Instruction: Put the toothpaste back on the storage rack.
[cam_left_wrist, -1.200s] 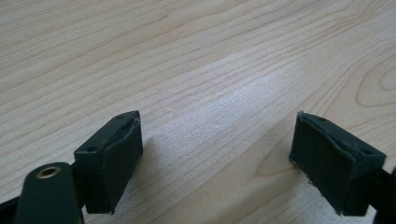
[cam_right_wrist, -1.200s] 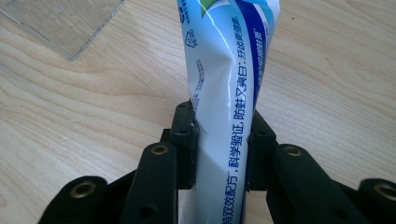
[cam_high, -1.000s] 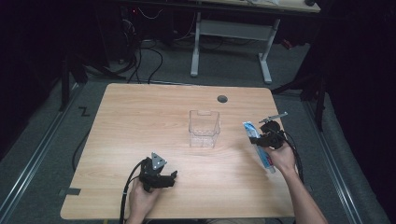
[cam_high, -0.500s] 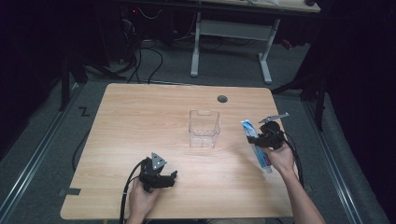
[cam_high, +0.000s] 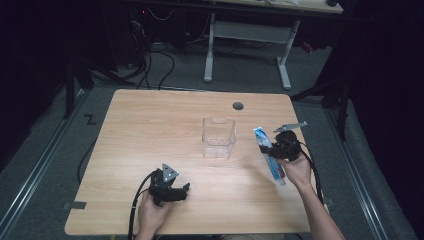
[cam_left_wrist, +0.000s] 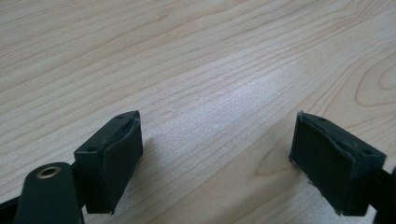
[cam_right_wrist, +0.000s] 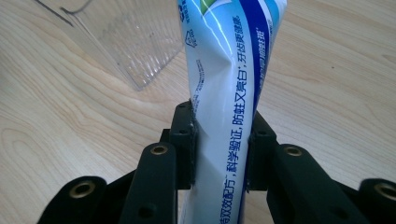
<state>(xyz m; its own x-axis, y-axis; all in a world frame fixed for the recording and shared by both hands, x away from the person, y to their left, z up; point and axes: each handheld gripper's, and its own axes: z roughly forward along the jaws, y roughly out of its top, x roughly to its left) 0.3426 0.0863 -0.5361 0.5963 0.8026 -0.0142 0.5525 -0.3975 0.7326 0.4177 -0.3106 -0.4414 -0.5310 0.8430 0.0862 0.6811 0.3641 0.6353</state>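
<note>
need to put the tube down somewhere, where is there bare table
Bare wood lies left of the clear plastic container, up to the light wooden table's far-left corner. It is also bare between the left tool and the right tool. The right edge is crowded: the blue-and-white toothpaste tube is there.

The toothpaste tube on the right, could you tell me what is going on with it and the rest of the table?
A person sits at a wooden table with a gripper in each hand. The right gripper is shut on a blue and white toothpaste tube, gripped across its body, just right of a clear plastic container that stands empty mid-table. The left gripper rests near the table's near edge with its jaws open and nothing between them.
</note>
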